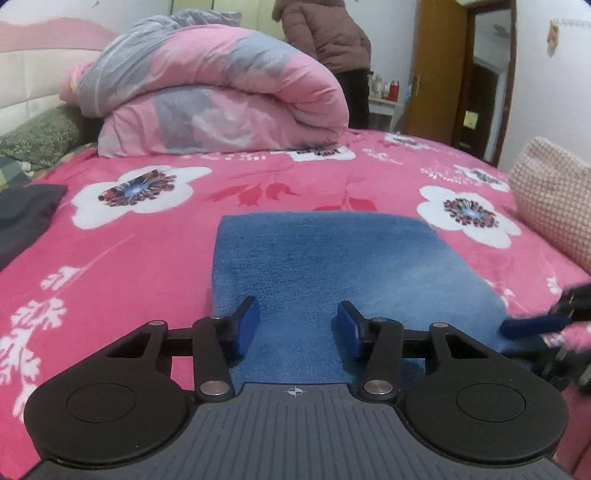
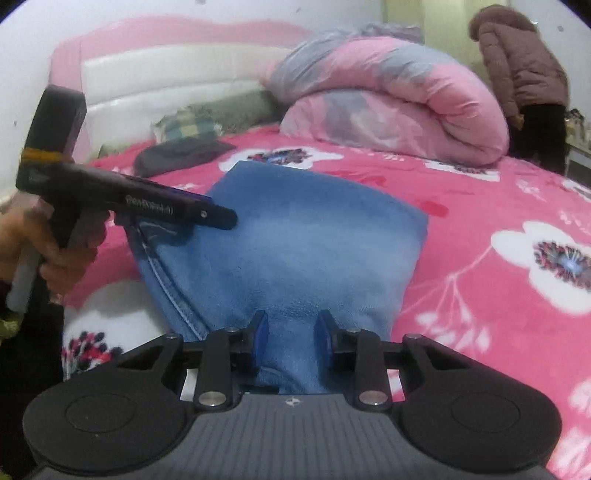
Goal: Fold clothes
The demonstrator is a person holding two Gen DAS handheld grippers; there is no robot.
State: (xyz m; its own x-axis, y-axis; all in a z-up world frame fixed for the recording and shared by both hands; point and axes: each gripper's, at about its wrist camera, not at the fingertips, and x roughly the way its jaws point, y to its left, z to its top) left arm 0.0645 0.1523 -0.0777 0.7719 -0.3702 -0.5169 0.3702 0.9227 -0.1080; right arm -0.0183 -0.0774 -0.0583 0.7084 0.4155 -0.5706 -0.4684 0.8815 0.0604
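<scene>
A folded pair of blue jeans [image 1: 332,266] lies flat on the pink flowered bedspread [image 1: 147,258]. My left gripper [image 1: 298,325] hovers over the near edge of the jeans, open, with only denim showing below the gap between its blue pads. In the right wrist view it [image 2: 218,218] reaches in from the left over the jeans' [image 2: 295,240] left edge, held by a hand [image 2: 55,258]. My right gripper [image 2: 291,338] is over the near end of the jeans, jaws apart, with denim between and under them. From the left wrist it shows as a blur [image 1: 535,325] at the jeans' right corner.
A rolled pink and grey quilt [image 1: 221,96] fills the far side of the bed. A person in a brown puffer jacket [image 1: 325,33] stands behind it. A dark garment [image 1: 26,218] and a green pillow [image 1: 40,136] lie at the left, a checked cushion [image 1: 554,199] at the right.
</scene>
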